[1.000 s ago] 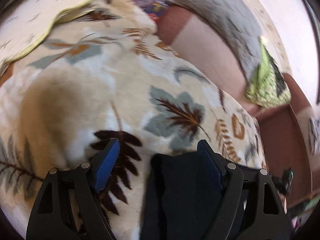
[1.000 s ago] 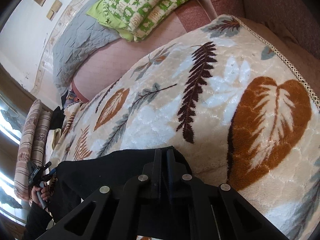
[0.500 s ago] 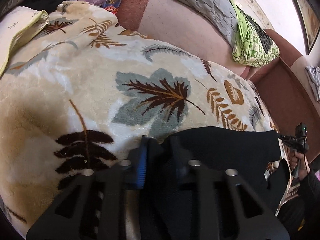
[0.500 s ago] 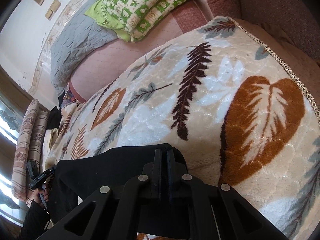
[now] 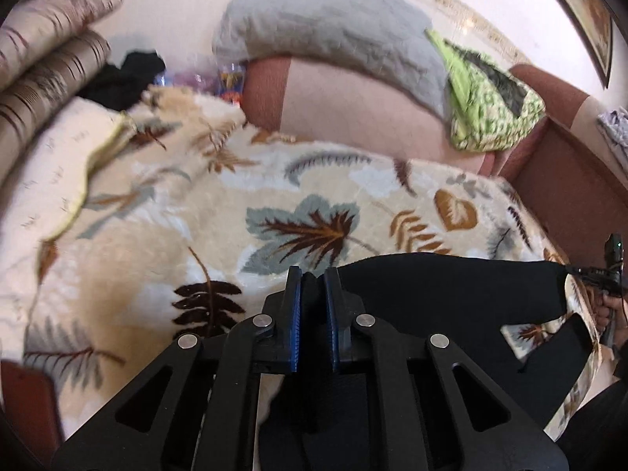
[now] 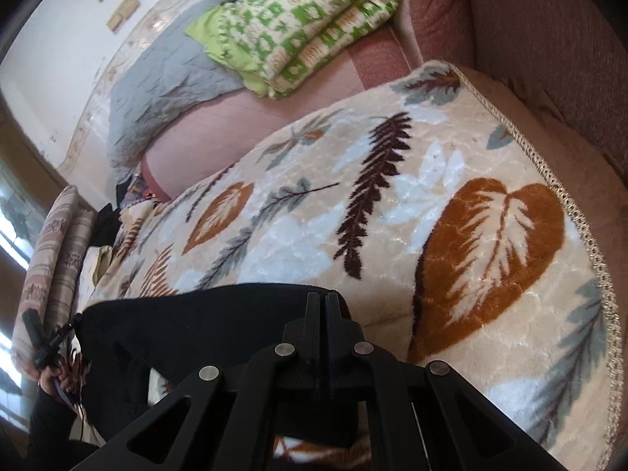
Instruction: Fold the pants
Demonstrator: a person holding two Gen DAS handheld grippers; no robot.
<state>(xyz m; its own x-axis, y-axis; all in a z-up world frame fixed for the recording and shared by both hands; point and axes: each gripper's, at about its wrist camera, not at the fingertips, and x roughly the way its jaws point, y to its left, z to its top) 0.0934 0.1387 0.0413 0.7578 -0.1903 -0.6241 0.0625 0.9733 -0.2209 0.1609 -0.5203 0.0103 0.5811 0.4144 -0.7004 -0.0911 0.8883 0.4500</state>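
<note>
The black pants (image 5: 451, 290) hang stretched between my two grippers above a cream blanket with a leaf print (image 5: 165, 212). My left gripper (image 5: 313, 274) is shut on one end of the pants' top edge. In the left wrist view the right gripper (image 5: 600, 274) shows at the far right, holding the other end. My right gripper (image 6: 322, 300) is shut on the pants (image 6: 188, 322). In the right wrist view the left gripper (image 6: 47, 337) shows at the far left. The lower part of the pants hangs out of sight below both grippers.
The blanket (image 6: 392, 196) covers a reddish sofa (image 6: 549, 47). A grey quilt (image 5: 333, 31) and a green patterned blanket (image 5: 486, 106) lie on the sofa back. Striped cushions (image 5: 43, 62) and a dark garment (image 5: 129, 74) sit at the left end.
My left gripper went from open to shut on the pants' edge and lifted it. The pants now stretch taut between both grippers. The right gripper stayed shut and barely moved.
</note>
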